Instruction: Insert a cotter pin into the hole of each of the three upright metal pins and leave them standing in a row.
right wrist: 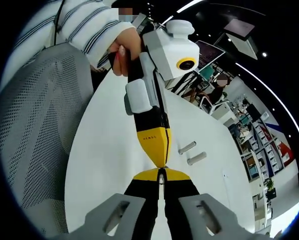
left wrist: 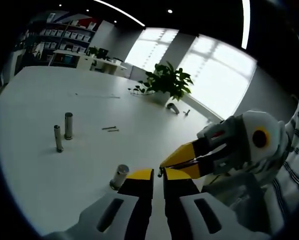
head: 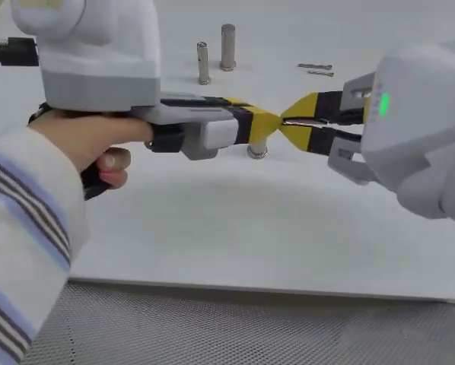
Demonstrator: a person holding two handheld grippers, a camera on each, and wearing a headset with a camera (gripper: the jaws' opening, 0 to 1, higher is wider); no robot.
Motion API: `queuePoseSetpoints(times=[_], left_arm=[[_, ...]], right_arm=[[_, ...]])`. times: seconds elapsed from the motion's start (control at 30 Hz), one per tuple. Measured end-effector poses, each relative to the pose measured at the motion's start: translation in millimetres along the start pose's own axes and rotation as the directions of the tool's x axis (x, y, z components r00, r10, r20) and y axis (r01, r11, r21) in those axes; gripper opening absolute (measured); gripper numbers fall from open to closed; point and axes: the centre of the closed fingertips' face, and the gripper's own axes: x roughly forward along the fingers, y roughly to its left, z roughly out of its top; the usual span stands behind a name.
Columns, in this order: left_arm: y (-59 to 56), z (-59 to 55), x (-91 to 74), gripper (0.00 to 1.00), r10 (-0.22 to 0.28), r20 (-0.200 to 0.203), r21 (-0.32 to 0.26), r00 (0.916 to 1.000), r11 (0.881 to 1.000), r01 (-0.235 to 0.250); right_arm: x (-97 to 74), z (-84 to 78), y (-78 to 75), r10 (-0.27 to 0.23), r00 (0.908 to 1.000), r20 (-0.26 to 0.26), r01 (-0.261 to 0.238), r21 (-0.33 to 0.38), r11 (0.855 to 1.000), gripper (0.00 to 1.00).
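My right gripper (head: 286, 122) comes in from the right, shut on a thin cotter pin (head: 305, 121) that lies along its yellow jaws. My left gripper (head: 275, 125) reaches in from the left with its jaws together, tip to tip with the right one; whether it grips the pin's end I cannot tell. Just below the meeting tips stands a short metal pin (head: 257, 150). Two more metal pins (head: 203, 63) (head: 227, 47) stand upright at the back. In the left gripper view the near pin (left wrist: 119, 176) sits left of my own tips (left wrist: 158, 175).
Two loose cotter pins (head: 316, 69) lie at the back right of the white table (head: 212, 228). A grey mesh chair back (head: 212, 327) runs along the table's near edge. A potted plant (left wrist: 167, 82) stands at the far end.
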Motion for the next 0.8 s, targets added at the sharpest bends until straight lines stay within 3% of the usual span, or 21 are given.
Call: queuePoseSetpoints(times=[0.3, 0.43, 0.8], left_arm=[[-2.3, -2.7, 0.1, 0.0, -0.017, -0.009, -0.013, 0.9998, 1.0, 0.017], [-5.3, -4.7, -2.2, 0.0, -0.029, -0.02, 0.028, 0.9994, 0.999, 0.029], [-5.5, -11.1, -5.0, 0.0, -0.007, -0.051, 0.053, 0.9987, 0.999, 0.01]], right_arm=[[-0.6, -0.8, 2.7, 0.002, 1.0, 0.0, -0.002, 0.004, 1.0, 0.0], [-1.6, 0.8, 4.8, 0.01, 0.9999, 0.009, -0.01, 0.011, 1.0, 0.0], [-0.6, 2.0, 10.1, 0.04, 0.9989, 0.023, -0.041, 0.009, 0.999, 0.0]])
